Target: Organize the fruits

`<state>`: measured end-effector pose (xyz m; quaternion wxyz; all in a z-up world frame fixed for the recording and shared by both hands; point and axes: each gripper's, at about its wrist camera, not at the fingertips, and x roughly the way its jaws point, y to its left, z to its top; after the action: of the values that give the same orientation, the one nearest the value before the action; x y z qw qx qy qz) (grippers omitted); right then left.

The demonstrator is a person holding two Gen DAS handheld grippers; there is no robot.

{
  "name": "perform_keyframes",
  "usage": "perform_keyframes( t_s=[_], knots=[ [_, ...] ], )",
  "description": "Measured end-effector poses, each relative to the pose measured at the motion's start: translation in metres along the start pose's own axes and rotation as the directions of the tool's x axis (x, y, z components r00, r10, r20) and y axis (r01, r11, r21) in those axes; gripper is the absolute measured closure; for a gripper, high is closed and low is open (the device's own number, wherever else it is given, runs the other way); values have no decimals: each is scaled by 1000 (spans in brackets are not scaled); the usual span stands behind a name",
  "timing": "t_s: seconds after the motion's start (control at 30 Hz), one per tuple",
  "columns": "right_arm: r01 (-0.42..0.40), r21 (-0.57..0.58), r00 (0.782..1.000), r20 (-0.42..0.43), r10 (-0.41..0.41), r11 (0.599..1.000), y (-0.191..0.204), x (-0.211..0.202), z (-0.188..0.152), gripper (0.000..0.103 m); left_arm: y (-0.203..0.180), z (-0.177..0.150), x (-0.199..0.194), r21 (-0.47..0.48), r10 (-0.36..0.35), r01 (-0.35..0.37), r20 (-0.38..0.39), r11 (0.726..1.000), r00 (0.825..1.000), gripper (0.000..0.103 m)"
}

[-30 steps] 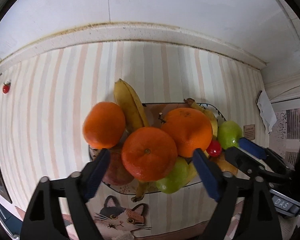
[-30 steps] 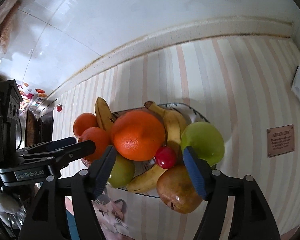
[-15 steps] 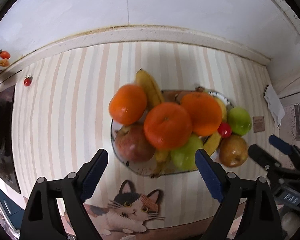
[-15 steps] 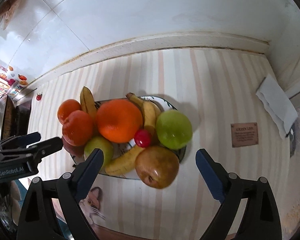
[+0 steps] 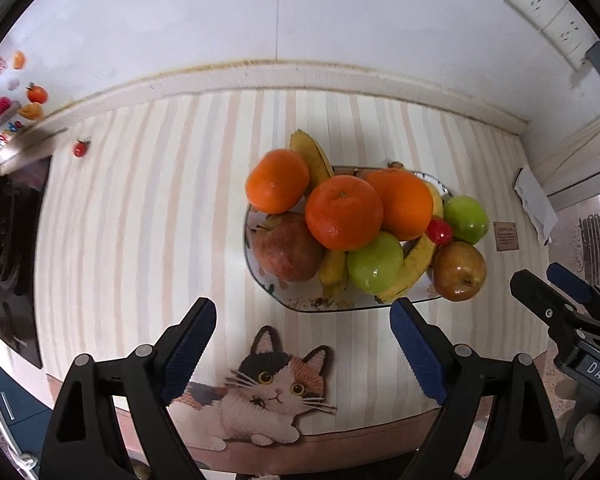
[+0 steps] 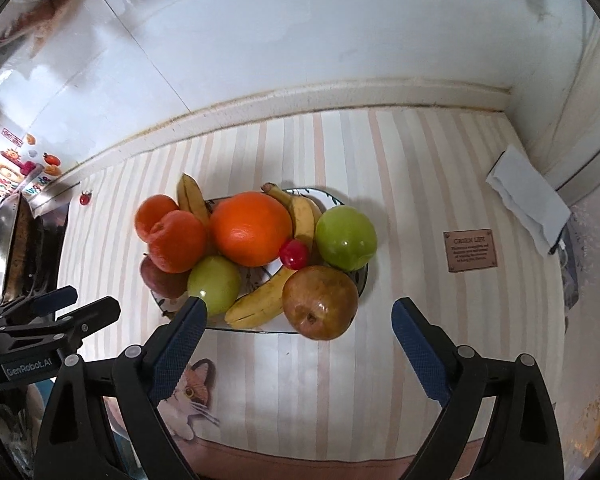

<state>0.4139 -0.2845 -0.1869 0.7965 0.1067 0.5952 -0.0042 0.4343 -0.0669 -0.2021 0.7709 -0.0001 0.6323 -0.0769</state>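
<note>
Glossy green apple (image 6: 346,237); dimpled orange (image 6: 250,229) skin; glazed plate (image 5: 260,280); striped cloth (image 5: 140,220), matt.

both wrist views look down from above, left and right; share fruit plate (image 5: 256,280) (image 6: 362,280).

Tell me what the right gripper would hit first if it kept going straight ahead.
Probably the brownish-red apple at the near edge of the fruit plate; it sits between the open right gripper's jaws, though depth is uncertain.
</note>
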Motion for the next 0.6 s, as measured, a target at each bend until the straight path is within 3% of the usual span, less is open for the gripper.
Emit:
perform_keyframes(
  t_s=[0.23, 0.43, 0.6],
  knots=[
    [27, -10, 994, 108, -26, 1000, 22, -58, -34, 7, 1, -31, -53, 25, 5, -9, 134, 1000, 991, 14],
    [44, -2, 974, 223, -42, 999, 45, -115, -74, 5, -1, -73, -103, 61, 12, -29, 257, 998, 966, 14],
    [49, -6, 952, 302, -45, 999, 63, -160, -108, 4, 0, -107, -131, 72, 12, -37, 313, 997, 950, 14]
  ],
)
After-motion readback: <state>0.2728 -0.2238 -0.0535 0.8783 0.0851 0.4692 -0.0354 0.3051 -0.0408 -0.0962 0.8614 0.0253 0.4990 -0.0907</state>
